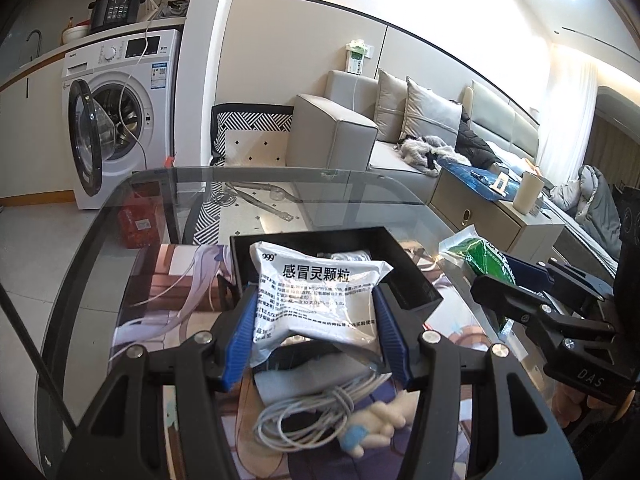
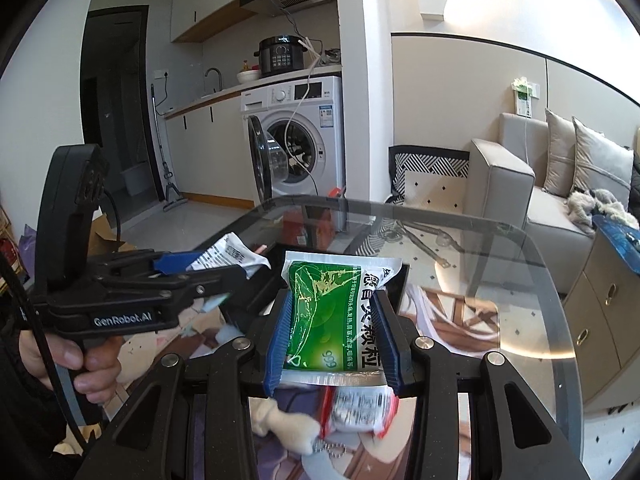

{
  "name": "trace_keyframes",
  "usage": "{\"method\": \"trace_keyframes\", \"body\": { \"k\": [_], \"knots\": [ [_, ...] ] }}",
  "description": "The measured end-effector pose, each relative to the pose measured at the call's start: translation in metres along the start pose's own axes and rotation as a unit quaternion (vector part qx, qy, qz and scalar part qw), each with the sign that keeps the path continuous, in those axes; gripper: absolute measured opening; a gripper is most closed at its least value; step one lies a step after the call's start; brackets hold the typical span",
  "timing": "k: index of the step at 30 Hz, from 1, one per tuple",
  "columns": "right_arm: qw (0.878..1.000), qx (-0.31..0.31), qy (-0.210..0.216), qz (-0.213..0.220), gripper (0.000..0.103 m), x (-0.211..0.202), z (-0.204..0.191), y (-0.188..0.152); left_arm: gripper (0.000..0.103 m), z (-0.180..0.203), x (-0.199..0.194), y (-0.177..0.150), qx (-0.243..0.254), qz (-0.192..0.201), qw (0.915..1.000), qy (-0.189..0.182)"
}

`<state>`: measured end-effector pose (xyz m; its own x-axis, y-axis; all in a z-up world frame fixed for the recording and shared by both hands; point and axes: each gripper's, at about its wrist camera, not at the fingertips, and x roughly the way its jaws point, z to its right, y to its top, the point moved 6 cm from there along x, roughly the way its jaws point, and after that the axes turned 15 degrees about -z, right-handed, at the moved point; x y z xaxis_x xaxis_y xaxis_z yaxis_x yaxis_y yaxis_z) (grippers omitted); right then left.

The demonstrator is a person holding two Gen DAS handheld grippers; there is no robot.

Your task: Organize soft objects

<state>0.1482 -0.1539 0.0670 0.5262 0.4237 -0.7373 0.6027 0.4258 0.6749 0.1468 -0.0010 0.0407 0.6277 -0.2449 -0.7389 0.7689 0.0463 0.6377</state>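
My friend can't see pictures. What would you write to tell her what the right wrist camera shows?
The right claw squeezes a green medicine packet between its blue pads, above a black tray on a glass table. At left, a hand holds the left claw, gripping a white packet. Behind stand a washing machine and a sofa.

Each wrist camera sits close behind its own blue-padded fingers, angled down over the glass table (image 1: 120,216). Both share the black tray (image 2: 400,280) at twelve o'clock and the washing machine (image 1: 120,112) at eleven o'clock beyond.
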Motion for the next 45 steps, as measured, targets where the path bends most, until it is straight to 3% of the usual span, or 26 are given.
{"method": "trace_keyframes", "body": {
  "k": [15, 24, 45],
  "knots": [
    [1.0, -0.014, 0.012, 0.014, 0.04, 0.014, 0.012, 0.049, 0.055, -0.001, 0.016, 0.031, -0.004, 0.011, 0.9999, 0.0],
    [1.0, -0.012, 0.019, 0.003, 0.04, 0.031, 0.021, 0.053, 0.055, 0.002, 0.023, 0.053, 0.01, 0.025, 0.9996, 0.001],
    [0.998, -0.019, 0.031, -0.056, 0.04, 0.088, 0.027, 0.037, 0.055, -0.006, 0.064, 0.03, 0.016, -0.026, 0.9994, 0.014]
  ]
}}
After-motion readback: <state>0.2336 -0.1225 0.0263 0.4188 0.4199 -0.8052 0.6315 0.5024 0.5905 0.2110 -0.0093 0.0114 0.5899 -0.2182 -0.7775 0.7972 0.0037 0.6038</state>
